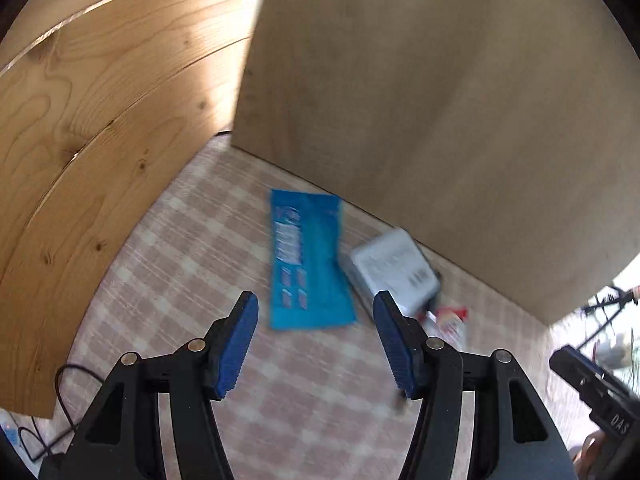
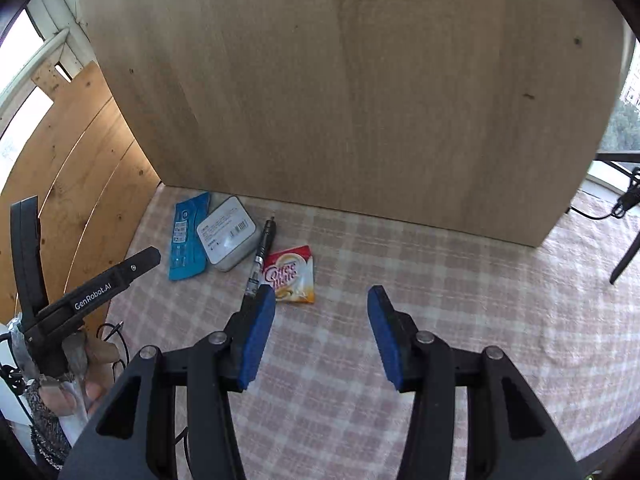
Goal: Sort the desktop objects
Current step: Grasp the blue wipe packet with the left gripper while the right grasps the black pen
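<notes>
A blue flat packet (image 1: 306, 264) lies on the checked tablecloth, next to a white-grey box (image 1: 394, 270) and a red-white Coffee-mate sachet (image 1: 450, 322). My left gripper (image 1: 316, 304) is open and empty, just short of the blue packet. In the right wrist view the blue packet (image 2: 187, 236), the white box (image 2: 228, 233), a black pen (image 2: 262, 250) and the Coffee-mate sachet (image 2: 291, 275) lie in a row by the board. My right gripper (image 2: 322, 298) is open and empty, just right of the sachet. The left gripper (image 2: 92, 294) shows at the left.
A tall wooden board (image 2: 352, 92) stands upright behind the objects. A slatted pine panel (image 1: 92, 152) closes the left side. Black cables (image 2: 616, 208) and a stand sit at the far right. The checked tablecloth (image 2: 460, 300) stretches to the right.
</notes>
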A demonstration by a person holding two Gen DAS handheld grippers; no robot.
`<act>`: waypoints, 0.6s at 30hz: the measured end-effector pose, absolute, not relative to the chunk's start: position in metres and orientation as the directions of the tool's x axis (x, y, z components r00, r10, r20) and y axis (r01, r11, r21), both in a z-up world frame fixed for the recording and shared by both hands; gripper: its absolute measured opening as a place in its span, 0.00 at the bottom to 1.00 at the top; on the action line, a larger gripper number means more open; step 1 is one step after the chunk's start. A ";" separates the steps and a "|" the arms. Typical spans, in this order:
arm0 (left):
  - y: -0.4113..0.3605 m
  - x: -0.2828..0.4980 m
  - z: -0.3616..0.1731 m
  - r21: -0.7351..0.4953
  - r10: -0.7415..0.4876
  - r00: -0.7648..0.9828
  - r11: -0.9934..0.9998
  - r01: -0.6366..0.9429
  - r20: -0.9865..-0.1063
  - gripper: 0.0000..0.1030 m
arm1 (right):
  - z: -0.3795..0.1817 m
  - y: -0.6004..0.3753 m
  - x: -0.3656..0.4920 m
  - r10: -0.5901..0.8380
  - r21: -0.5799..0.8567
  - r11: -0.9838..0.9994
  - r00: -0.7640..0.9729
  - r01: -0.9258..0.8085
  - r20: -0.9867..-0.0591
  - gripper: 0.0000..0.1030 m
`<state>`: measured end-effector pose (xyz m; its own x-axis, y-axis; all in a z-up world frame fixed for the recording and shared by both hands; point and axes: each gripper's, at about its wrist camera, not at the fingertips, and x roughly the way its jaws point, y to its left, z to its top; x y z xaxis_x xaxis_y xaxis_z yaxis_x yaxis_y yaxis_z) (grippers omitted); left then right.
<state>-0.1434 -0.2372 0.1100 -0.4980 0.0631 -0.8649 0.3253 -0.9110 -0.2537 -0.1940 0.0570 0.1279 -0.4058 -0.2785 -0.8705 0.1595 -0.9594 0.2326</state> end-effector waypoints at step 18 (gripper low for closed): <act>-0.263 -0.194 0.048 -0.298 0.085 -0.485 -0.876 0.381 -0.871 0.44 | 0.080 -0.024 -0.263 -0.268 0.192 -0.955 -0.375 0.227 -0.887 0.46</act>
<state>-0.1936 -0.2626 0.0480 -0.4847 0.0853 -0.8705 0.3806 -0.8756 -0.2976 -0.2631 -0.0236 0.0799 -0.3753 -0.2680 -0.8873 0.2268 -0.9547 0.1924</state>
